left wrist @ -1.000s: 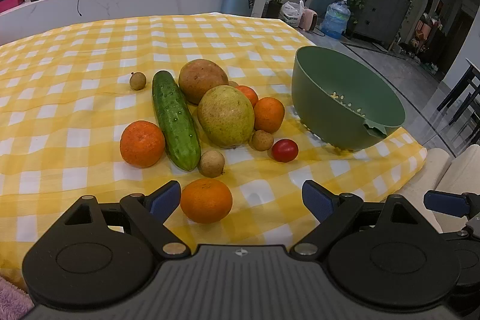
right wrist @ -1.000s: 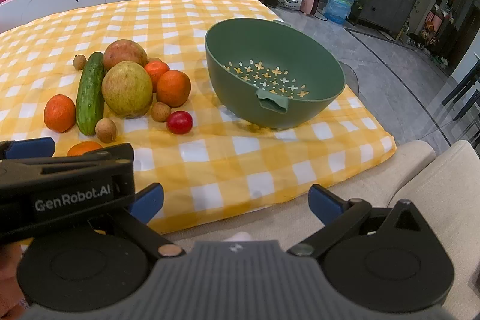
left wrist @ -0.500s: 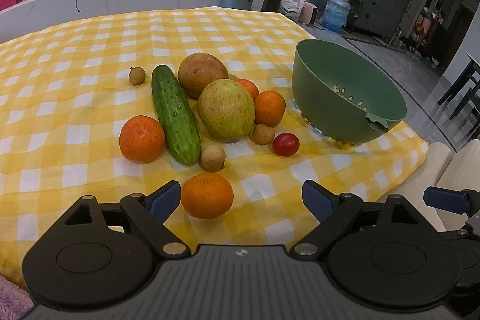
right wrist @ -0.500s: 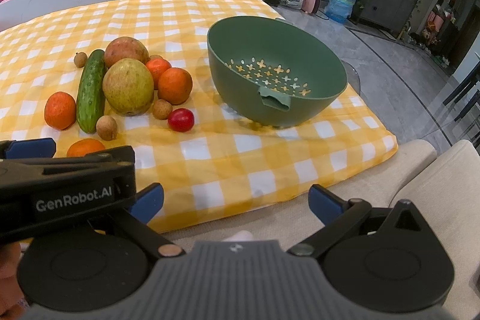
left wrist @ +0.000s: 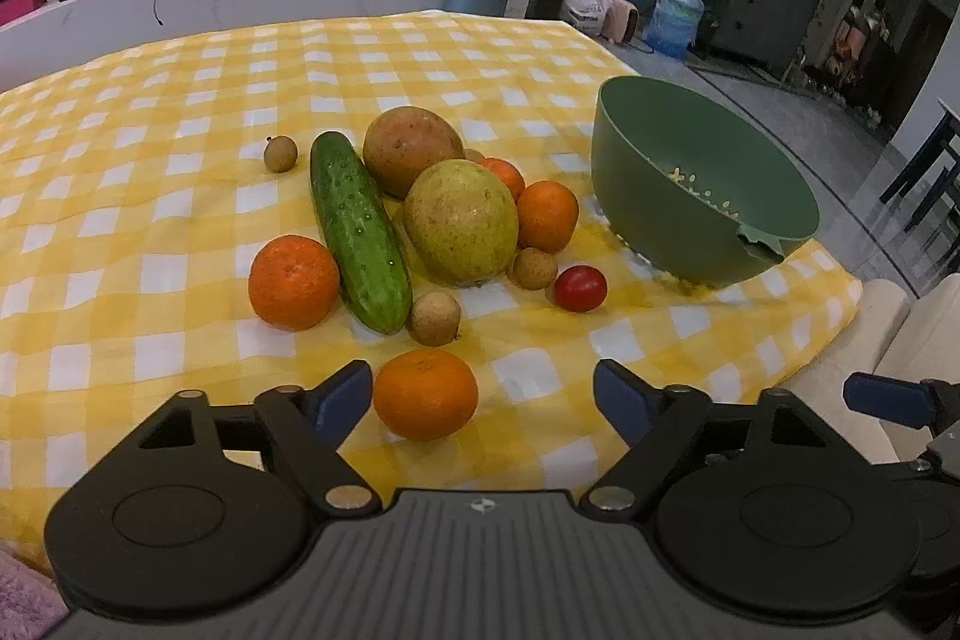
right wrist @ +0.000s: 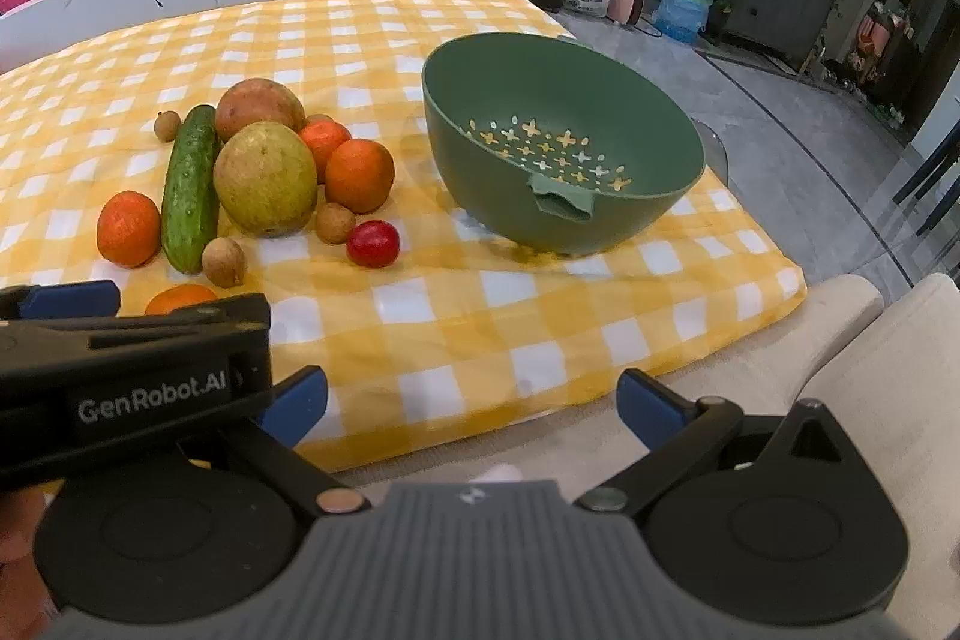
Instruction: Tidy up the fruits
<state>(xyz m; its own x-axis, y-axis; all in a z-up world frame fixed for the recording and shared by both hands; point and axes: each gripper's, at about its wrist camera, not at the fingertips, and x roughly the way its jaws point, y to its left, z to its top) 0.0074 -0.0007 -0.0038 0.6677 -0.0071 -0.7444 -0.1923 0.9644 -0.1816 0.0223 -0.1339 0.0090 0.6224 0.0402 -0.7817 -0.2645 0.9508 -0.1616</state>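
We're over a yellow-checked cloth (left wrist: 180, 112), w/ the fruit bunched left of centre. Far left sits an orange (left wrist: 293, 282), touching the cucumber (left wrist: 359, 232) beside it; a small brown longan (left wrist: 280, 153) lies apart at the cucumber's far end. Next come a big brownish fruit (left wrist: 413, 150) at the far side and a green-yellow one (left wrist: 461, 221) nearer, touching each other. Right of those, two oranges (left wrist: 547, 215), a longan (left wrist: 534, 268) and a red cherry tomato (left wrist: 579, 287). Nearest us, another longan (left wrist: 435, 318) and a lone orange (left wrist: 425, 394).

Our left gripper (left wrist: 483, 394) is wide apart but has just been closing a bit; that lone orange sits between the fingers, hard by the left one, and the pads aren't pressing on it.

Far right, the green colander bowl (right wrist: 480, 148) sits tilted, nothing in it. Our right gripper (right wrist: 471, 400) is spread wide, gripping nothing, over the cloth's near edge.
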